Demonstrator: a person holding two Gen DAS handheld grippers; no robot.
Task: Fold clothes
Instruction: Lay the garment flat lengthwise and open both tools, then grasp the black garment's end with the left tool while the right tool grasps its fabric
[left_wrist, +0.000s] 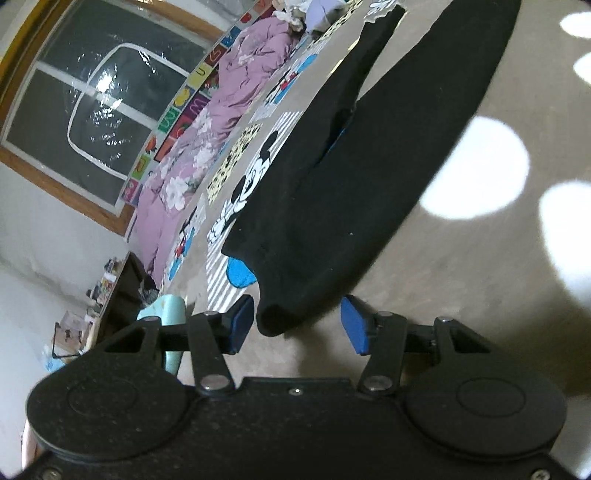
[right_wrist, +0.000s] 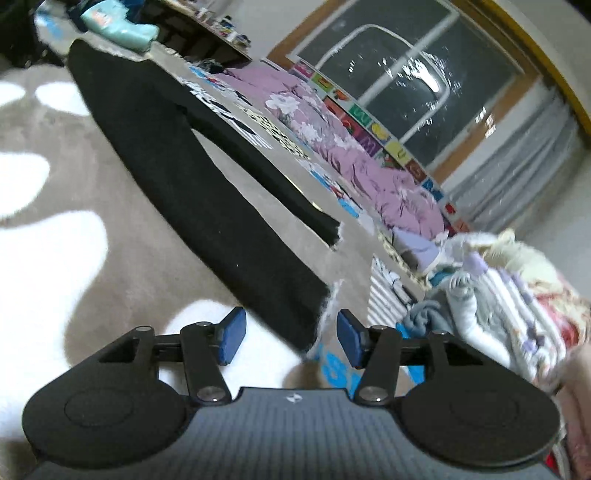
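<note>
Spread flat on a beige blanket with white spots (left_wrist: 461, 266), a pair of black trousers (left_wrist: 354, 192) serves as the landmark for everything around it. Its two legs run side by side, the waist end toward the left wrist camera and the hems toward the right one. At the waist end, the left gripper (left_wrist: 299, 325) sits with its blue-padded fingers (left_wrist: 354, 325) spread wide, one on each side of a rolled corner of the waistband; the pads look just clear of the cloth, though contact on the left pad cannot be judged. At the hem end, the right gripper (right_wrist: 290, 336) likewise has its fingers apart, holding nothing, with the frayed corner of the nearer trouser leg (right_wrist: 258, 258) lying just ahead of the gap between them. The farther leg (right_wrist: 258, 173) ends further out, its hem well beyond that gripper. Beyond the trousers, on the window side, lies a Mickey Mouse print sheet (left_wrist: 255, 166), and past that a crumpled purple floral quilt (right_wrist: 351, 158) along the wall under a dark window (right_wrist: 424, 74). Beside the hem end, to the right, a heap of mixed laundry (right_wrist: 498, 295) is piled up.
</note>
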